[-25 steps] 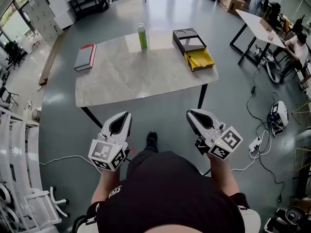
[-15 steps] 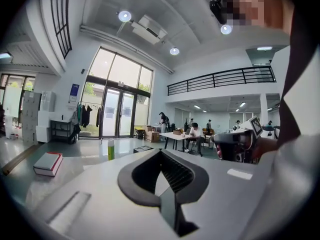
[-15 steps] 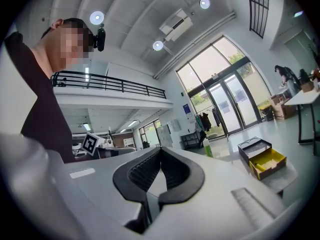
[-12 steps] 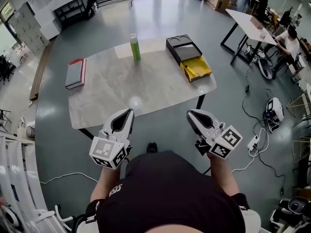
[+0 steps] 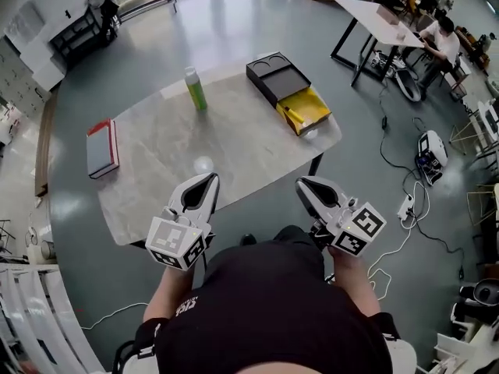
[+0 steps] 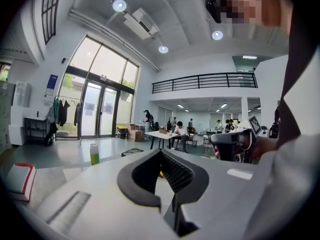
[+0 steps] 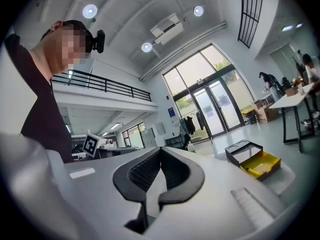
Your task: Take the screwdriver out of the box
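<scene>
Nearest the body, by the table's near edge, the left gripper and right gripper are held with jaws pressed together, nothing gripped. Farther off, the screwdriver is seen lying in the box's yellow tray.

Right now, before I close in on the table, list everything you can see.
Table: one, pale marbled top, straight ahead.
Box: one, black, with a yellow tray at its near end, table's far right corner.
Screwdriver: seemingly one, yellow, lying in the tray.
Bottle: one, green, upright, far edge.
Book: one, grey with red edge, table's left end.
Second table: one, white, far right, person seated.
Left gripper: one, white, shut, empty.
Right gripper: one, white, shut, empty.
</scene>
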`<act>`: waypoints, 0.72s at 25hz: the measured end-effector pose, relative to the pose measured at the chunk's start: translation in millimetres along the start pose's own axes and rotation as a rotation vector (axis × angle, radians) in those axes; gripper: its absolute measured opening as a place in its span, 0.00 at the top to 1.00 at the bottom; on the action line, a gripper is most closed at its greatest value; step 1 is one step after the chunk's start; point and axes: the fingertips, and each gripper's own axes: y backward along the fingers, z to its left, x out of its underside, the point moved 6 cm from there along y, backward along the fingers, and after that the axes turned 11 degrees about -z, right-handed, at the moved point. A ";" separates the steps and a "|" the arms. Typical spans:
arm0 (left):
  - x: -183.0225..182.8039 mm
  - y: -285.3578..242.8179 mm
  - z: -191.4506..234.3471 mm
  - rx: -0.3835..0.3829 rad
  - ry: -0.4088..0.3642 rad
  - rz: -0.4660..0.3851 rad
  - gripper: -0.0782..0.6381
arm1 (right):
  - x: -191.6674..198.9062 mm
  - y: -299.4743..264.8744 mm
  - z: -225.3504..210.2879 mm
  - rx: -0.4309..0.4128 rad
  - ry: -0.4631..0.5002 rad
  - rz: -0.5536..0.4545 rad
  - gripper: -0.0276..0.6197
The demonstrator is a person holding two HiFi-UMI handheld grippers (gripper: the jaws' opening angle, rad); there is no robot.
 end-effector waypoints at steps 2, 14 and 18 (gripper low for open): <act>1.1 -14.6 2.2 0.031 -0.002 0.006 0.89 | -0.6 -1.7 -11.0 0.026 -0.005 -0.002 0.93; 13.5 -118.5 -11.7 0.051 0.013 0.027 0.89 | -27.9 2.1 -105.0 0.038 -0.049 -0.009 0.93; 19.2 -165.3 -29.0 0.050 0.025 0.018 0.89 | -43.4 8.2 -155.9 0.034 -0.059 0.018 0.93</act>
